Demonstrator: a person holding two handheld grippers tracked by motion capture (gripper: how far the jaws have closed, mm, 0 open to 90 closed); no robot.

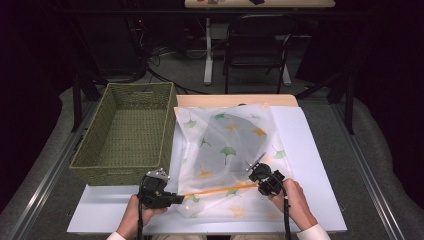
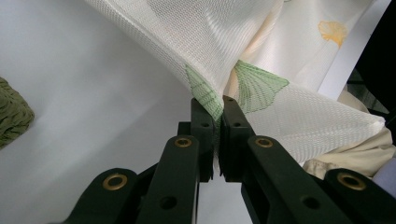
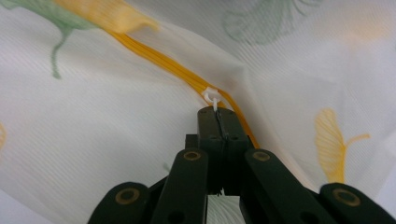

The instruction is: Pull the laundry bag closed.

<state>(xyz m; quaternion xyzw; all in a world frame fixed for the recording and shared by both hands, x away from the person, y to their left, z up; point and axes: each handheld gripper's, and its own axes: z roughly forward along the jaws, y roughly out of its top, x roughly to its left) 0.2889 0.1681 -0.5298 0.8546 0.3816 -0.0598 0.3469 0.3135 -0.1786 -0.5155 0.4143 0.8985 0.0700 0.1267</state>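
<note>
Mesh bag [image 1: 227, 155], white w/ green and yellow leaf print, lies flat on white board [image 1: 310, 165], centre of the high view, something grey and bulky inside. Orange zipper [image 1: 220, 190] runs along its near edge, lower centre of frame, between the two grippers.

Right gripper [image 1: 256, 172], lower right of centre in the high view: jaws pressed together on the white zipper pull [image 3: 214, 99]. In the right gripper view the pull sits right at the jaw tips, mid frame, orange tape trailing off to upper left and a short bit to lower right.

Left gripper [image 1: 175, 199], lower left of centre: jaws pinching a fold of the mesh at the bag's corner. In the left gripper view, fabric [image 2: 219, 100] is bunched between the tips, green leaf on either side, cloth fanning up and right.

Step in hand, my read: working the zipper. Left anchors the corner, right drives the slider along the track. Can't tell from these shots if it's opening or closing.

Next move needs: left holds tension so the mesh doesn't bunch ahead of the slider; right pulls straight along the tape, low angle, no twist, else the small pull may slip out.

Woven green basket [image 1: 127, 132] sits at left of the board, touching its edge, prob. the bag's destination.
</note>
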